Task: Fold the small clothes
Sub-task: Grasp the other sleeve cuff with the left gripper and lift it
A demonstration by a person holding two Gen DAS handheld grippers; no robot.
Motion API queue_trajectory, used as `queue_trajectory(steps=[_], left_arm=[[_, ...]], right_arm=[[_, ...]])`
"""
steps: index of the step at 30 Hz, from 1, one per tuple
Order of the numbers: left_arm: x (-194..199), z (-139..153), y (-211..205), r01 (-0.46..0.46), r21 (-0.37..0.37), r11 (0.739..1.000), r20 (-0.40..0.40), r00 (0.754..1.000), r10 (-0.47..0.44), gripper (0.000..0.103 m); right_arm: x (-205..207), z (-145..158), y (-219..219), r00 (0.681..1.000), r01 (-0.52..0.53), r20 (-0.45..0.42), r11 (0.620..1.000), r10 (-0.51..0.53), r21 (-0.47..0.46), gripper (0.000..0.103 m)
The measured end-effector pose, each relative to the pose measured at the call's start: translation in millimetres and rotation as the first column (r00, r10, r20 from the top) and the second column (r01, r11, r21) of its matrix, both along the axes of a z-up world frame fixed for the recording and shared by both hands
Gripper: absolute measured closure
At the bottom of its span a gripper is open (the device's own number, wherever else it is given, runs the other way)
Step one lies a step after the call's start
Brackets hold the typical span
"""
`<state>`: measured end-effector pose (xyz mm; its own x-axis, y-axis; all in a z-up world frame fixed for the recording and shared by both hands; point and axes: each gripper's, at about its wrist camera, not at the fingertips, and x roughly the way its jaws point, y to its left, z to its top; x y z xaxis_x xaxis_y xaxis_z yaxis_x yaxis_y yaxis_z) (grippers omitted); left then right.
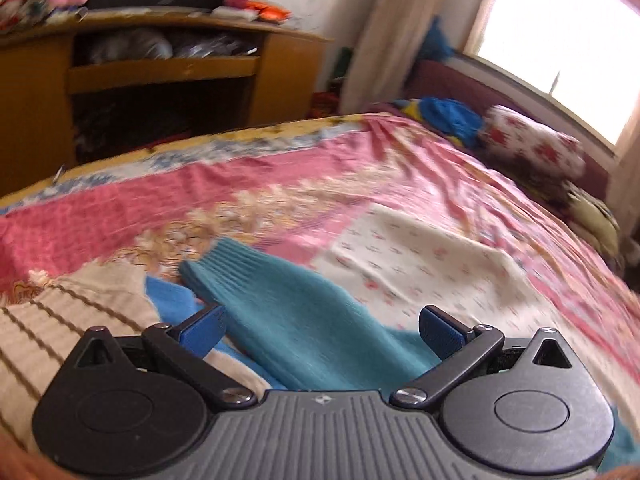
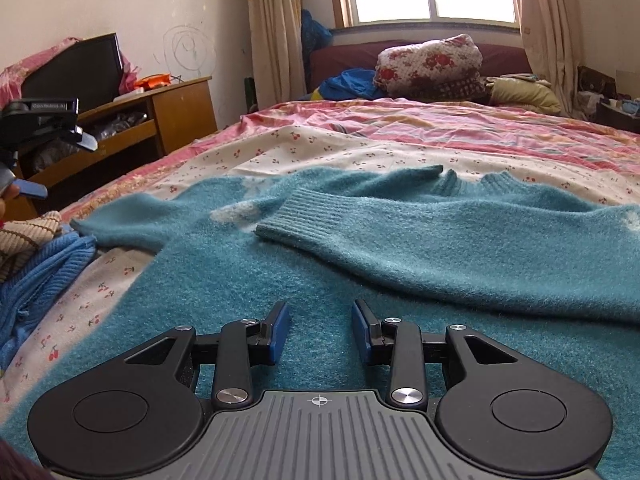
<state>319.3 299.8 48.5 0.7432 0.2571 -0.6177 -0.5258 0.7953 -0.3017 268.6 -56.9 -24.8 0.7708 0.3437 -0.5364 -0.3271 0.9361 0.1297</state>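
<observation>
Teal sweater [image 2: 280,280] lies flat on the bed [image 2: 440,128] under our right gripper [image 2: 320,330], whose jaws stand partly apart, nothing between them. Beyond its jaws one sleeve is folded across the body. Our left gripper [image 1: 320,330] hovers with jaws spread wide above the other sleeve, beside a striped beige garment [image 1: 60,320].

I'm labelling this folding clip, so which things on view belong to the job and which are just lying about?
Part of the job:
teal sweater, one sleeve laid across its body
left tongs, open
right tongs, open, nothing between them
blue knit and striped knit, probably waiting

Just lying about:
floral bundle
wooden desk
curtains
</observation>
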Motion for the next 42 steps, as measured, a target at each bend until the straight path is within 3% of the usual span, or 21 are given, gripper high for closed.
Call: queue_trajectory(steps=[3, 5, 7, 9, 13, 17, 21, 26, 29, 33, 35, 40, 42], left_arm=[[10, -12, 22, -0.053, -0.059, 0.997, -0.037, 0.998, 0.051, 0.003], [16, -21, 36, -0.078, -0.122, 0.989, -0.057, 0.996, 0.072, 0.012], [23, -30, 48, -0.103, -0.206, 0.973, -0.075, 0.993, 0.089, 0.030], [28, -33, 54, -0.117, -0.243, 0.963, -0.085, 0.991, 0.099, 0.034], [36, -33, 55, -0.129, -0.203, 0.971, -0.118, 0.987, 0.106, 0.034], [31, -51, 59, -0.150, -0.253, 0.956, -0.156, 0.981, 0.112, 0.034], [31, -57, 60, -0.173, -0.256, 0.951, -0.149, 0.979, 0.138, 0.033], [46, -63, 49, -0.155, -0.210, 0.965, -0.170, 0.978, 0.120, 0.025], [57, -69, 53, -0.167, -0.231, 0.959, -0.209, 0.971, 0.119, 0.024], [59, -70, 58, -0.201, -0.264, 0.943, -0.198, 0.969, 0.150, 0.024], [56, -69, 59, -0.216, -0.274, 0.937, -0.188, 0.968, 0.168, 0.029], [45, -67, 65, -0.216, -0.344, 0.914, -0.129, 0.975, 0.182, 0.073], [40, -66, 68, -0.192, -0.391, 0.900, -0.077, 0.981, 0.176, 0.083]], right_arm=[[0, -1, -2, 1.000, -0.001, -0.003, 1.000, 0.001, 0.015, 0.068], [0, -1, -3, 1.000, -0.002, -0.002, 1.000, 0.002, 0.017, 0.069], [1, -2, -3, 1.000, -0.002, -0.003, 1.000, 0.002, 0.020, 0.068], [1, -2, -4, 1.000, -0.003, -0.005, 1.000, 0.003, 0.026, 0.068], [1, -2, -4, 1.000, -0.003, -0.006, 1.000, 0.003, 0.030, 0.068], [1, -2, -4, 1.000, -0.003, -0.006, 1.000, 0.003, 0.031, 0.068], [1, -2, -4, 1.000, -0.003, -0.006, 1.000, 0.003, 0.031, 0.068], [2, -2, -4, 1.000, -0.003, -0.006, 0.999, 0.004, 0.032, 0.068], [1, -2, -4, 1.000, -0.003, -0.006, 0.999, 0.003, 0.033, 0.068], [1, -2, -4, 1.000, -0.003, -0.006, 0.999, 0.003, 0.036, 0.068], [1, -2, -4, 1.000, -0.003, -0.006, 0.999, 0.003, 0.038, 0.068], [1, -2, -5, 1.000, -0.001, -0.007, 0.999, 0.001, 0.047, 0.068], [1, -2, -4, 1.000, 0.000, -0.007, 0.999, 0.000, 0.049, 0.068]])
